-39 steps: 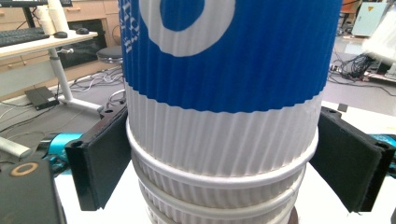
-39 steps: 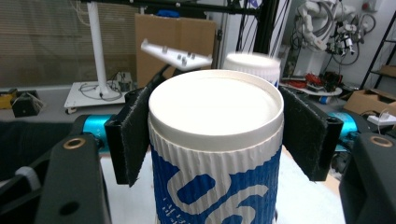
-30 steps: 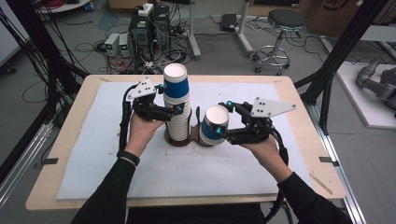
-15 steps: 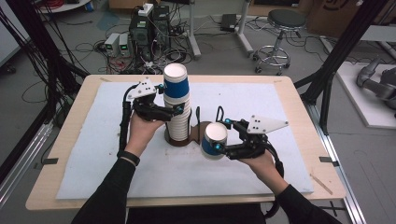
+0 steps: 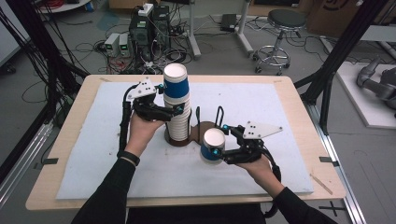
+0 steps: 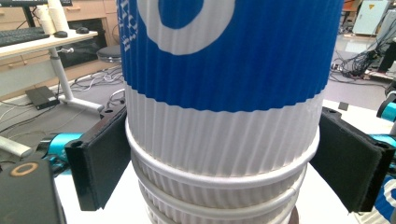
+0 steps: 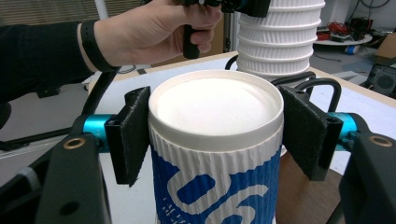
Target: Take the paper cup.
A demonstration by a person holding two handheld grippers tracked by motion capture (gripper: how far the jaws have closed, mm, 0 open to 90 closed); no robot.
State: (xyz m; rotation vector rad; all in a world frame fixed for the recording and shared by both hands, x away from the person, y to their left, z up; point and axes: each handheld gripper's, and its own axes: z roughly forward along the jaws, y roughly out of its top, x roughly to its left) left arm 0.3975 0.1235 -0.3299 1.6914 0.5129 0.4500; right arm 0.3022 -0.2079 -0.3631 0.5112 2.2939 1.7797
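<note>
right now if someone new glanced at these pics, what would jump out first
The tall stack of cups, upside down with a blue and white one on top, stands at mid-table on a brown holder, with the left gripper closed around it. Just right of it, the right gripper holds a single blue and white cup, also bottom up, over the white mat.

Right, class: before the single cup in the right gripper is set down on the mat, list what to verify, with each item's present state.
1. Right gripper shut on the single cup: ok.
2. Cup upside down, base facing up: ok.
3. Left gripper clamps the cup stack: ok.
4. Stack upright on the brown holder: ok.
5. White mat bare in front of the cup: ok.
6. Cup lifted off the mat: cannot tell.
</note>
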